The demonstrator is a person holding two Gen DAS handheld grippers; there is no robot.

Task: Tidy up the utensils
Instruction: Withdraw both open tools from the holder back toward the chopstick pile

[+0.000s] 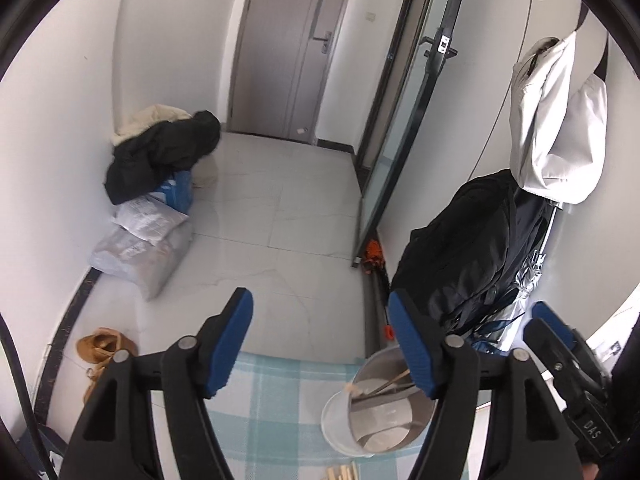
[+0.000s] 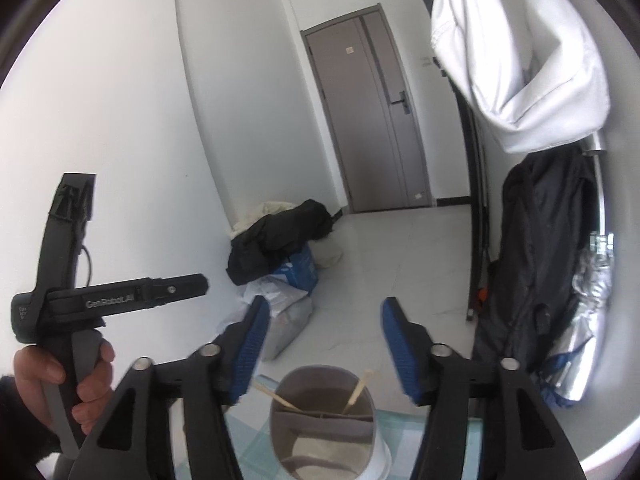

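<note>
Both the left hand-held gripper [image 1: 320, 344] and the right hand-held gripper [image 2: 322, 350] stand released, nothing between their pads. The divided utensil holder [image 2: 324, 420] sits just below the right one on the checked bench [image 1: 276, 396], holding what look like wooden chopsticks [image 2: 356, 394].

The grey cylindrical utensil holder with inner dividers [image 2: 324, 420] stands open-topped on the blue-and-white checked table cloth [image 1: 280, 392], with two slanted wooden chopsticks [image 2: 356, 394] crossing its mouth. Left of it the cloth lies bare. A black backpack [image 1: 464, 248] and hanging white jacket [image 2: 520, 60] crowd the right side. The pale tiled floor [image 1: 280, 216] beyond is open.
</note>
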